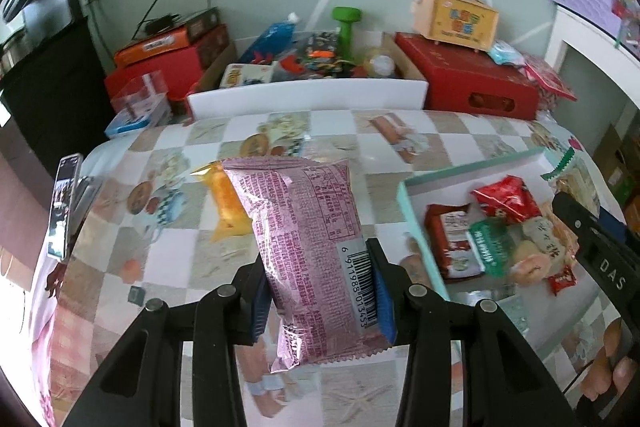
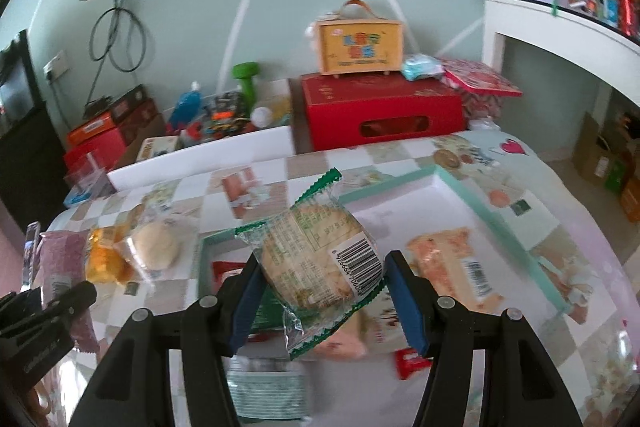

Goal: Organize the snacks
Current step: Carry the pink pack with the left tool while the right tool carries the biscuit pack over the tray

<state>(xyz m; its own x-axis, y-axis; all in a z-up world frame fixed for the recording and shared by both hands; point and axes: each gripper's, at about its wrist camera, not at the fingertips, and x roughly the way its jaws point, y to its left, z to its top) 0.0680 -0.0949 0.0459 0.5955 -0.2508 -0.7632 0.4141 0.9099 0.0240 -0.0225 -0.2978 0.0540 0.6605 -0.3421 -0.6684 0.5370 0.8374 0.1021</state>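
Note:
My left gripper (image 1: 320,303) is shut on a pink snack packet (image 1: 296,227), held upright above the checkered tablecloth. Behind it an orange-yellow packet (image 1: 228,203) lies on the cloth. To the right stands a white tray with a teal rim (image 1: 404,195) holding several snacks, among them a red packet (image 1: 506,201). My right gripper (image 2: 324,291) is shut on a round cracker packet with green zigzag edges (image 2: 320,267), held over the tray's (image 2: 500,215) near left part. An orange packet (image 2: 452,263) lies inside the tray. A clear-wrapped bun (image 2: 156,247) lies left of the tray.
A white chair back (image 1: 304,95) stands at the table's far edge, with a red box (image 1: 472,75) and a box of toys behind it. A phone (image 1: 64,203) stands at the table's left edge. A person's hand (image 1: 612,375) grips the right tool.

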